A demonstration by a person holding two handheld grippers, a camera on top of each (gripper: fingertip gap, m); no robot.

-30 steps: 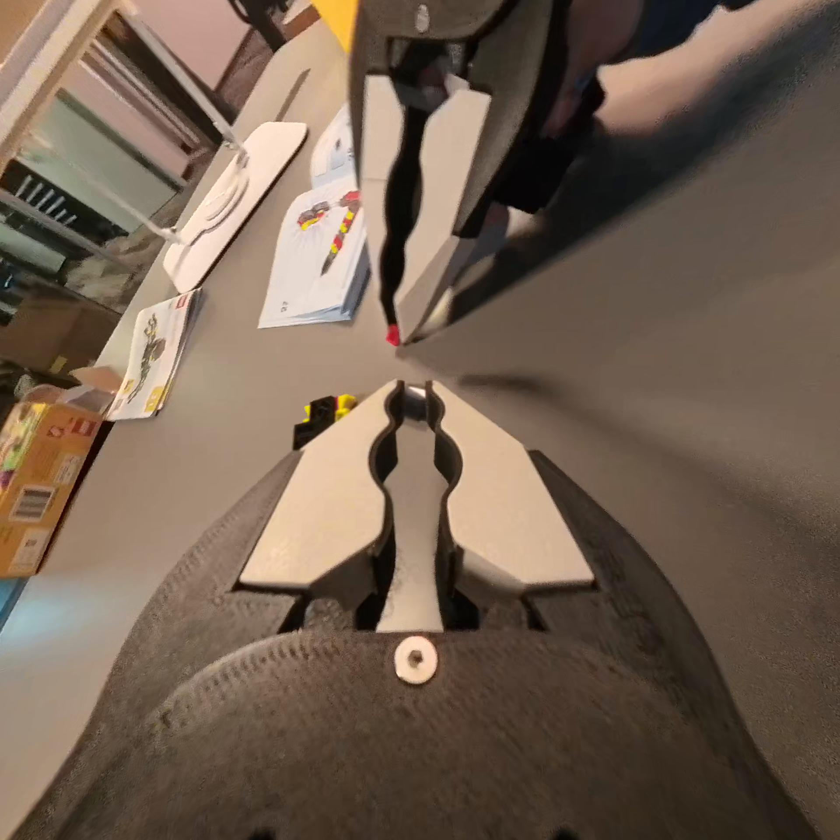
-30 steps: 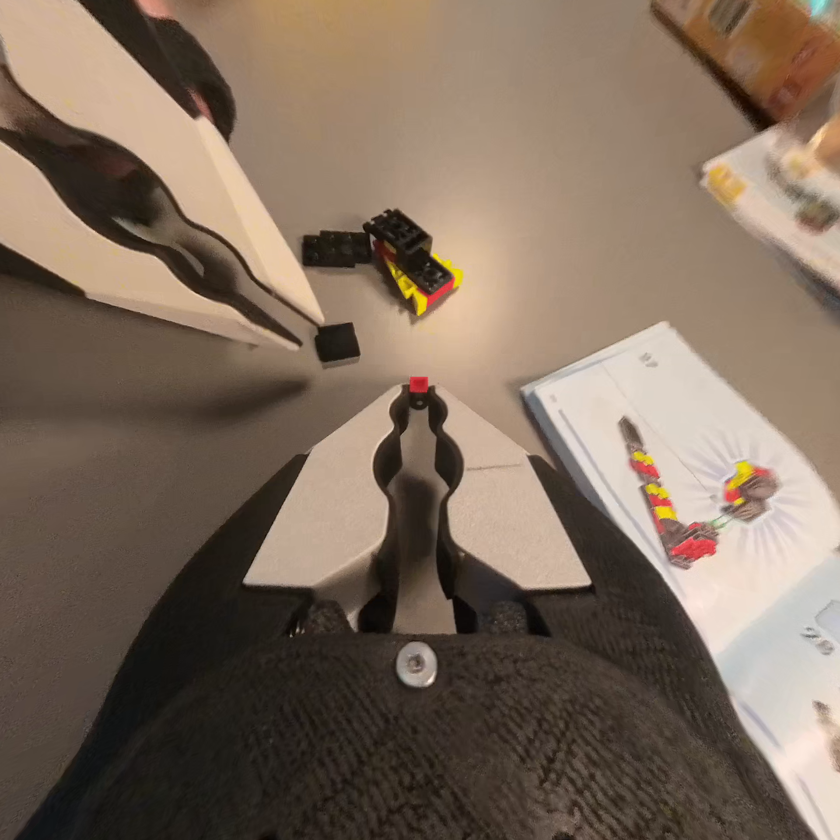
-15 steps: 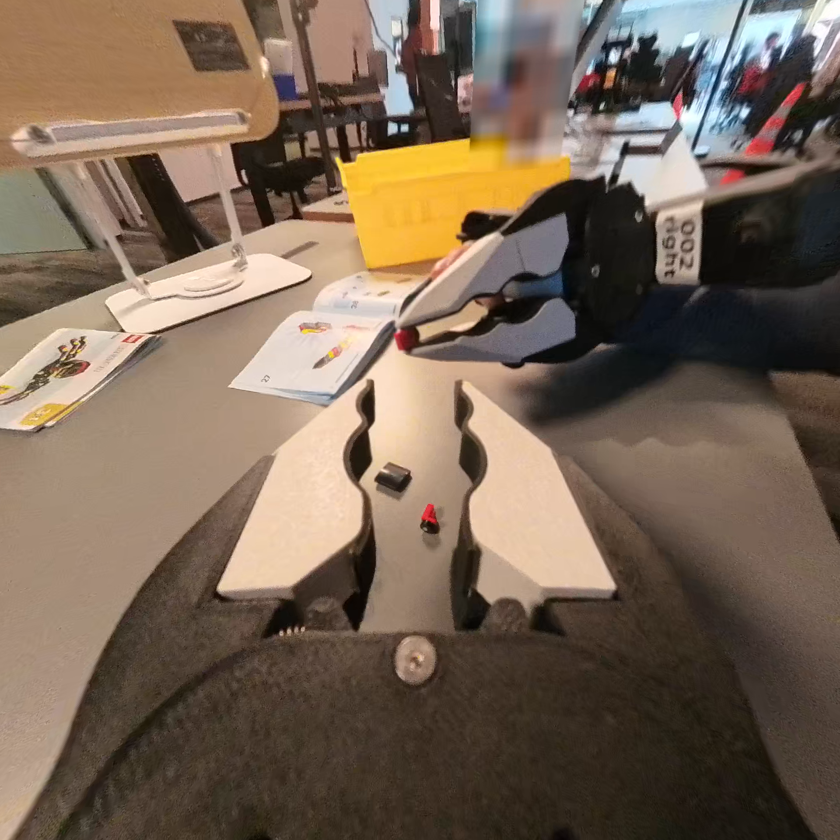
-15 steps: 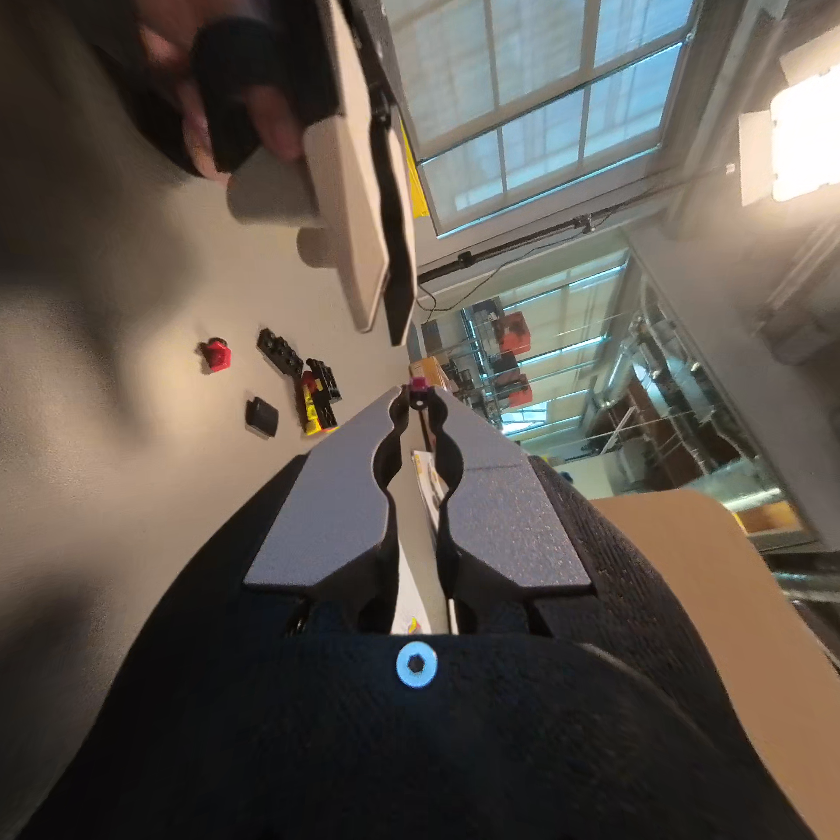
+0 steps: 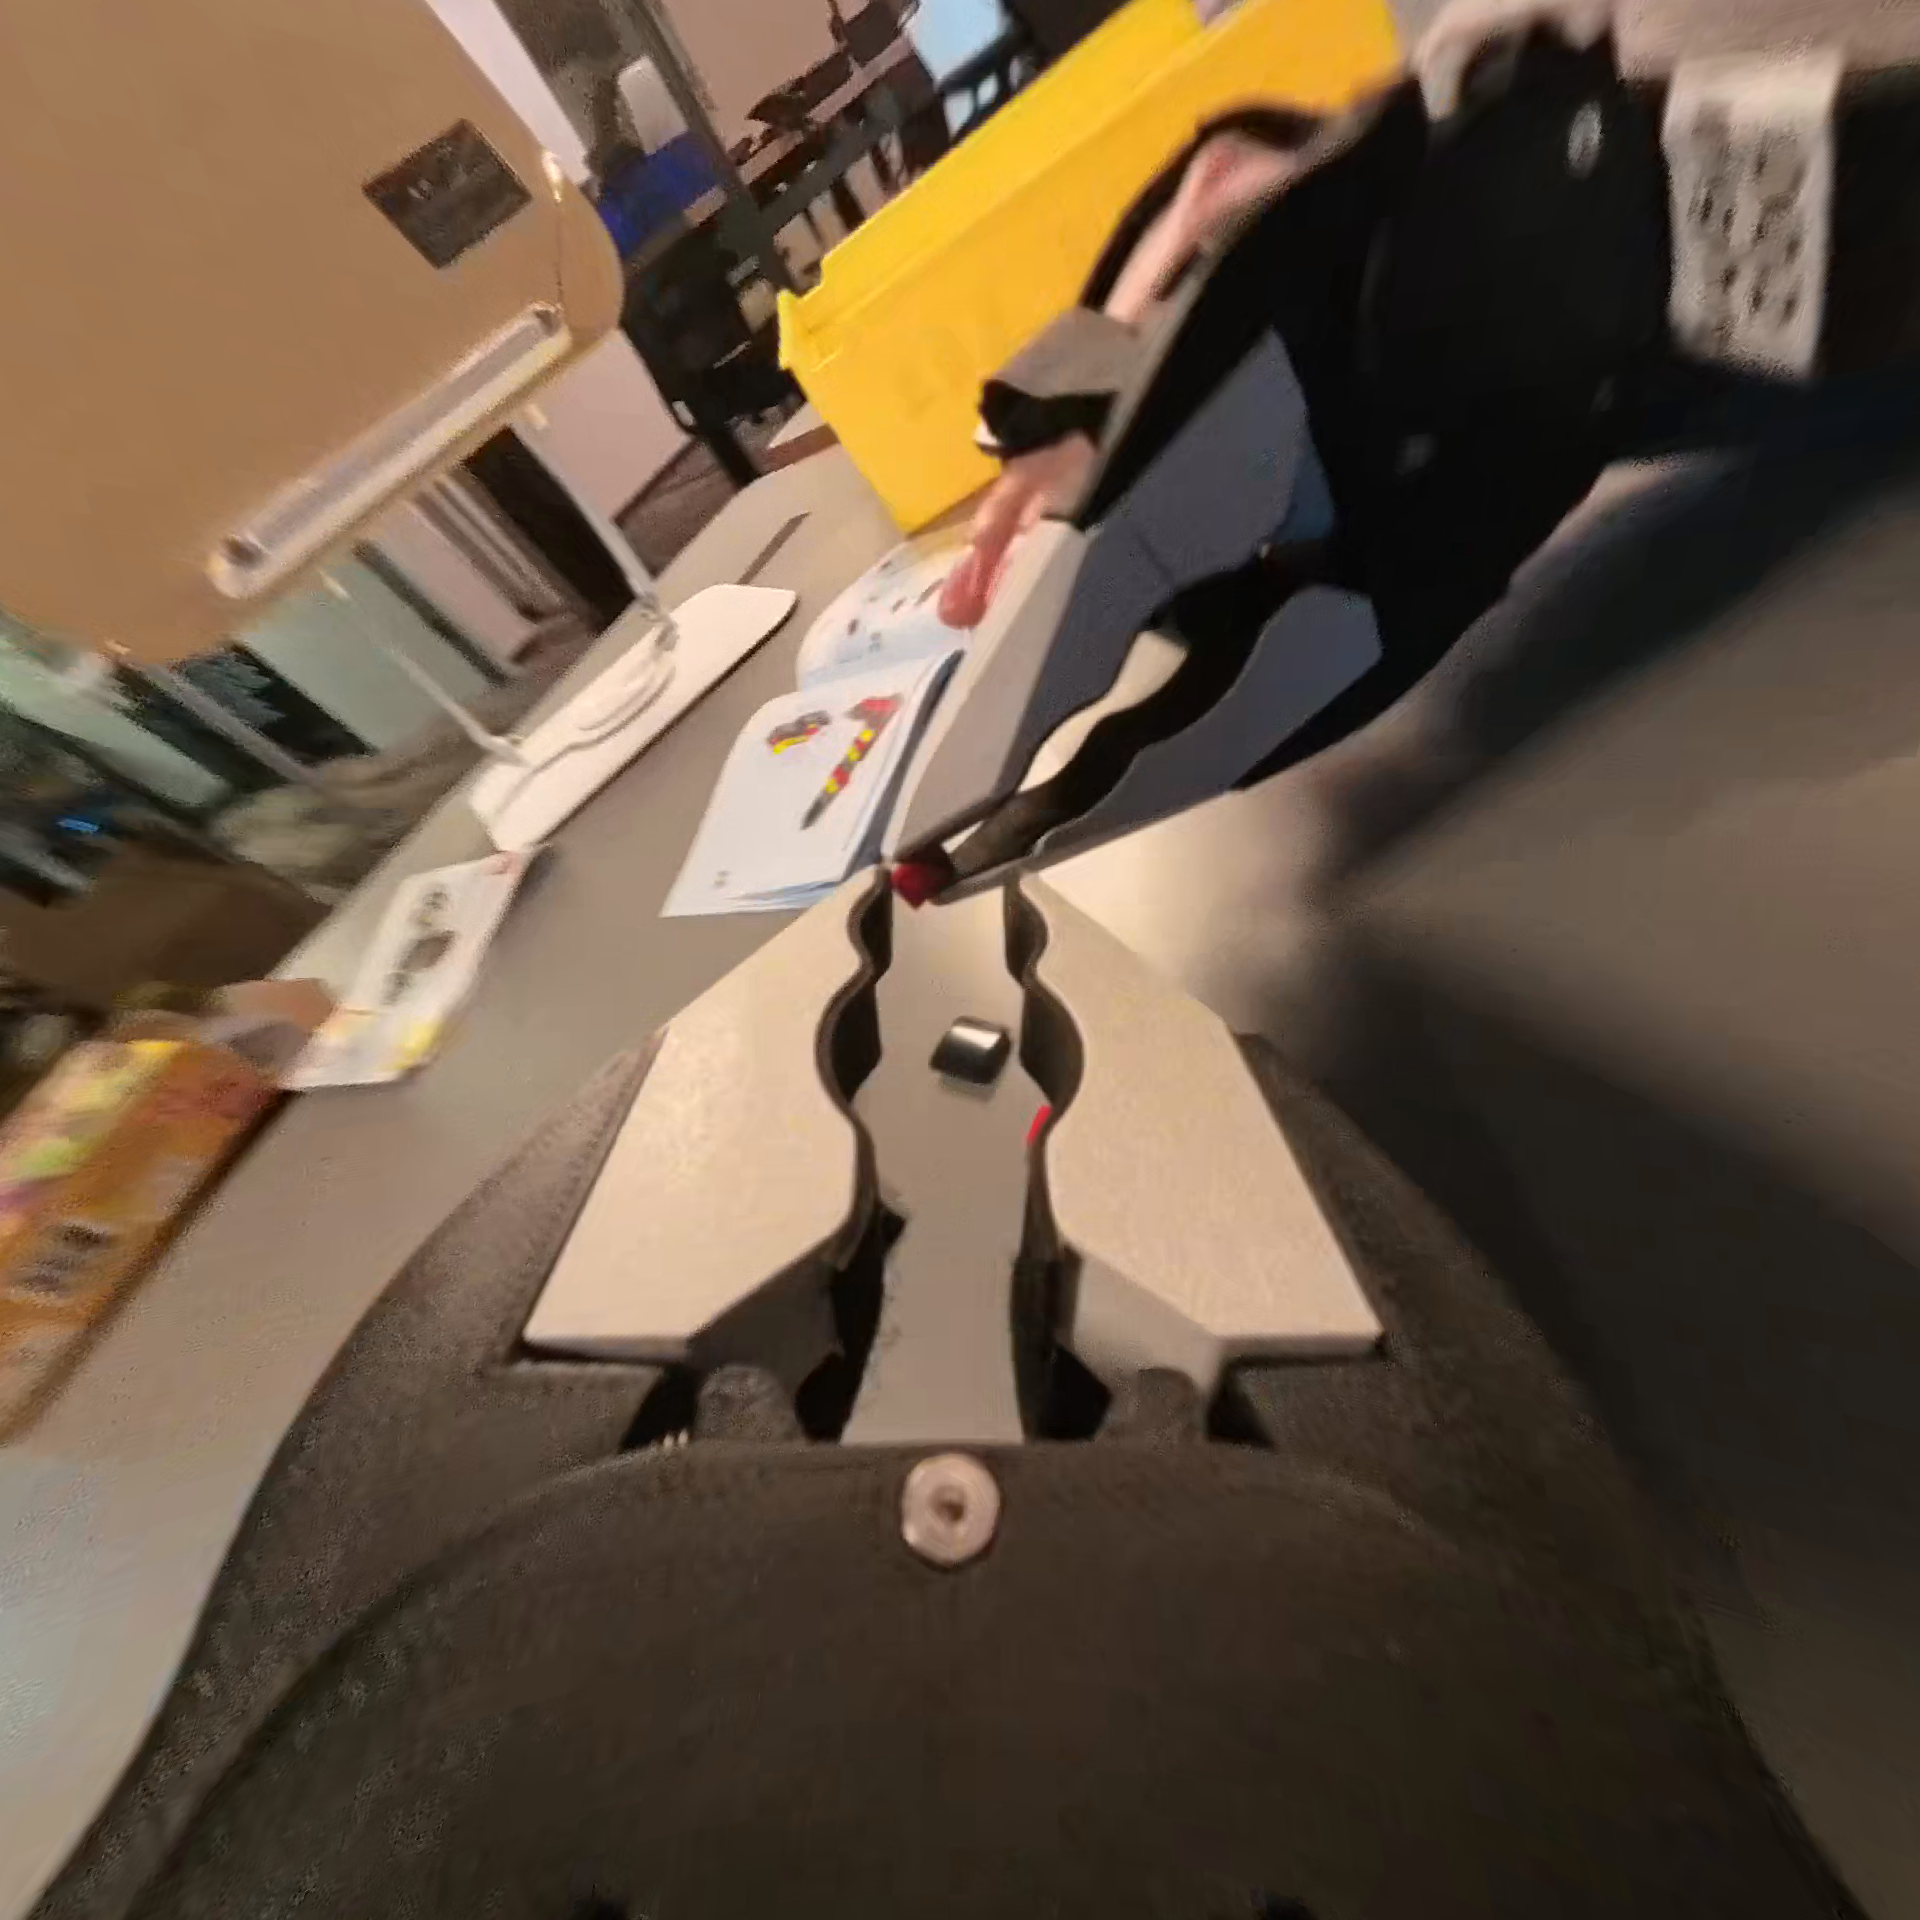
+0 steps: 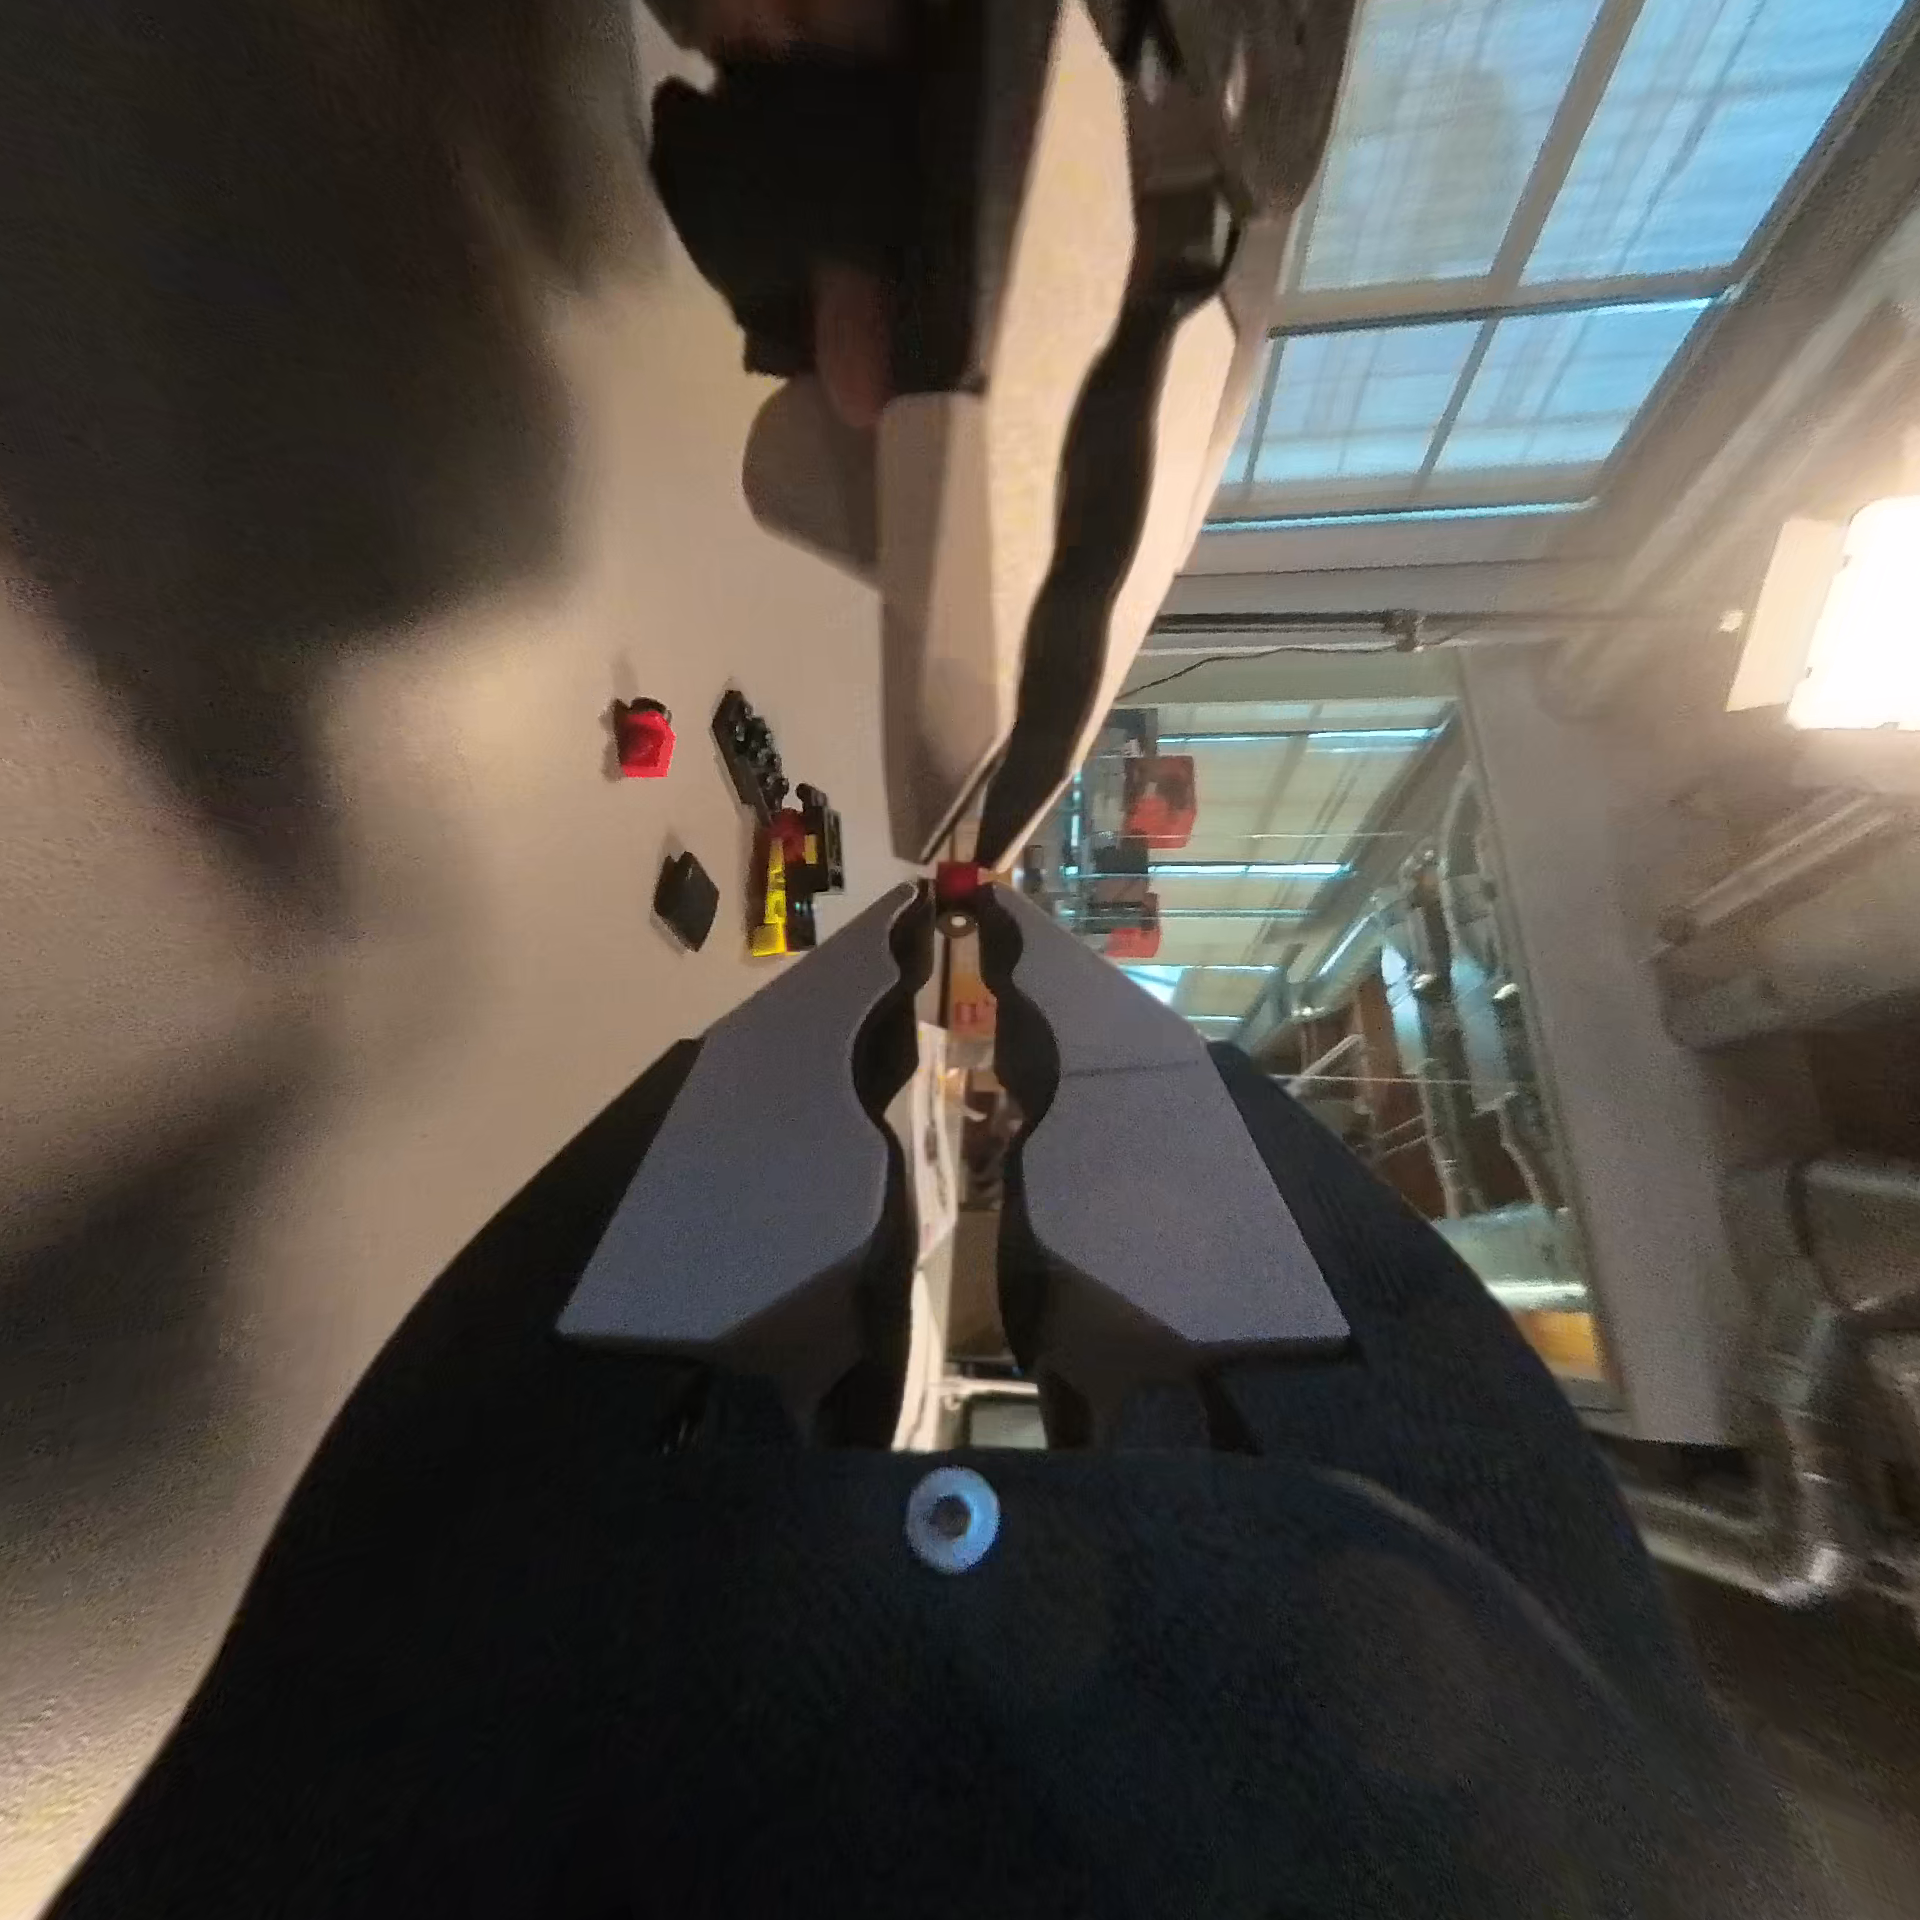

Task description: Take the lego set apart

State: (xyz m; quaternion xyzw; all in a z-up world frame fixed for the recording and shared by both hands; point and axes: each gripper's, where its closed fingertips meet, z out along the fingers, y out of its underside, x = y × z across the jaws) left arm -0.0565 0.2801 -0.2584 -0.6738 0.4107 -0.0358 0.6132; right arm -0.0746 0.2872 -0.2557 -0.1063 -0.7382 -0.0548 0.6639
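My right gripper (image 6: 956, 906) is shut on a tiny red lego piece (image 6: 956, 881). In the left wrist view it (image 5: 948, 878) reaches in from the upper right, with the red piece (image 5: 918, 881) at its tips. My left gripper (image 5: 952, 902) is open and empty, its tips meeting the red piece. It shows from above in the right wrist view (image 6: 961, 847). A black tile (image 5: 968, 1049) lies on the grey table between my left fingers. The remaining black, red and yellow lego assembly (image 6: 795, 883) sits on the table beside a loose red piece (image 6: 644, 740), a black plate (image 6: 750, 756) and the black tile (image 6: 686, 900).
An open instruction booklet (image 5: 821, 800) lies beyond the grippers, and a second booklet (image 5: 426, 935) and a cardboard box (image 5: 94, 1174) lie to the left. A white lamp base (image 5: 644, 707) with its tan head (image 5: 260, 260) and a yellow bin (image 5: 1039, 281) stand at the back. My left and right fingertips are right by each other. From the right gripper's tips to the black tile (image 5: 968, 1049) is close to 5 cm. It turns up in the right wrist view (image 6: 691, 890) as well.
My left gripper opened, and a black tile and a red piece now lie on the table. Both grippers tilted and closed in tip to tip, the right one still holding its red piece.
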